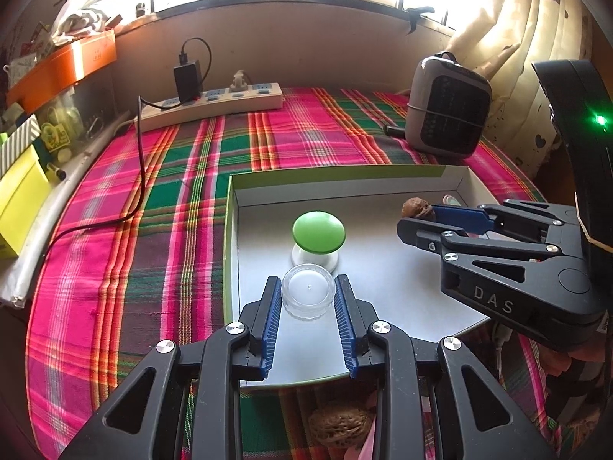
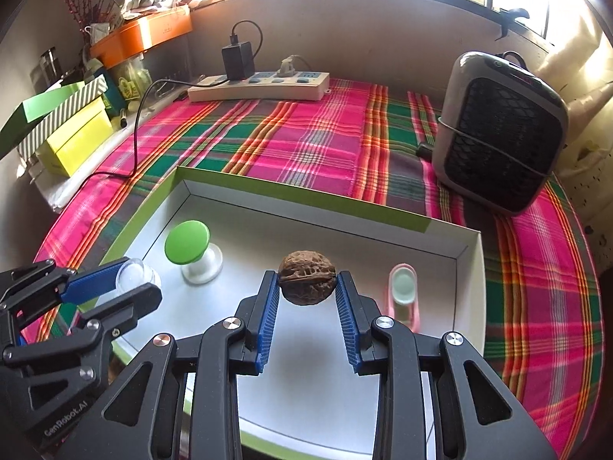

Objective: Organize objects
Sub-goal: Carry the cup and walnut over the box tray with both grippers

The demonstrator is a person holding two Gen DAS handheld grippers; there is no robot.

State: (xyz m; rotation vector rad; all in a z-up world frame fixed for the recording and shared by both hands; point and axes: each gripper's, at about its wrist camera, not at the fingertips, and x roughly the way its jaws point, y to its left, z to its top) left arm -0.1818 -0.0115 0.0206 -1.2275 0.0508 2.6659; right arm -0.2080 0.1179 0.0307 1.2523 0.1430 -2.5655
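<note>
Organizing is well advanced: the left gripper (image 1: 308, 291) pinches a clear jar (image 1: 307, 294) and the right gripper (image 2: 307, 285) a walnut (image 2: 307, 277) over the white box (image 2: 469, 264), center frame, while another walnut (image 1: 339, 423) outside, bottom edge, seemingly remains.

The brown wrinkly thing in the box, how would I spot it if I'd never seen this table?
Start from the plaid tablecloth and find the shallow white box with a green rim on it. Inside, between a green-topped knob and a small pink item, sits the walnut, flanked by the right gripper and its blue pads. It alone is brown, rough and ridged.
</note>
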